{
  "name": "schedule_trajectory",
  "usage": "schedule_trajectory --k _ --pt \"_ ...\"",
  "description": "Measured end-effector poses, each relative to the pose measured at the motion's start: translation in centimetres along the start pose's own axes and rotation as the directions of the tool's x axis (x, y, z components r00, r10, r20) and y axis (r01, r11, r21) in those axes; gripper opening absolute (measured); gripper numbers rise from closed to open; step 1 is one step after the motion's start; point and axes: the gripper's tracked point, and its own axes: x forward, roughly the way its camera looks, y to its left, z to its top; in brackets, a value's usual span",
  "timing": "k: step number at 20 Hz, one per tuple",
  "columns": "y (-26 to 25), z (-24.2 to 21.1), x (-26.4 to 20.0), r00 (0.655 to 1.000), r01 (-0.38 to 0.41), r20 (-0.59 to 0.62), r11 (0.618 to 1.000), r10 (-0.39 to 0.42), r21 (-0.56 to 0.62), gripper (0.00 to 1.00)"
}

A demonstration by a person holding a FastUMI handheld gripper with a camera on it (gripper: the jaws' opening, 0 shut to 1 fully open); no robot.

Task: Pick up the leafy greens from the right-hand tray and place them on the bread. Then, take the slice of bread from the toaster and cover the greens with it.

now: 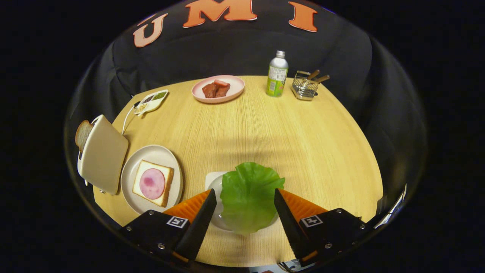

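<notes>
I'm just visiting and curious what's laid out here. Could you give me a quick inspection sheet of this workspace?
Surface: wooden table, no spills seen.
Job's things: lettuce leaf on a clear tray; bread with ham on a plate; bread slice in the toaster.
Clutter: pink plate of meat, bottle, wire basket, seasoning dish.
Grippers: tool open, fingers either side of the lettuce.
Cables: white cord behind the toaster.
Surroundings: black cloth wall.

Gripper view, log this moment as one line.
gripper: open, straddling lettuce leaf | leaf: on tray | bread with ham: uncovered | toaster slice: in toaster
</notes>
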Motion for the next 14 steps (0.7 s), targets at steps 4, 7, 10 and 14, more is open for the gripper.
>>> schedule_trajectory --k 4,7,10,14 --pt "-0.6 -1.5 1.9 0.997 0.028 -0.068 1.0 -0.028 0.003 0.92" --pt "0.0 -2.2 3.4 0.994 0.018 -0.111 0.998 -0.012 0.054 0.9" --pt "-0.8 -3.3 4.8 0.987 0.071 -0.15 0.996 -0.063 0.052 0.86" --pt "-1.2 -3.2 4.9 0.982 0.091 -0.173 0.99 -0.071 0.108 0.78"
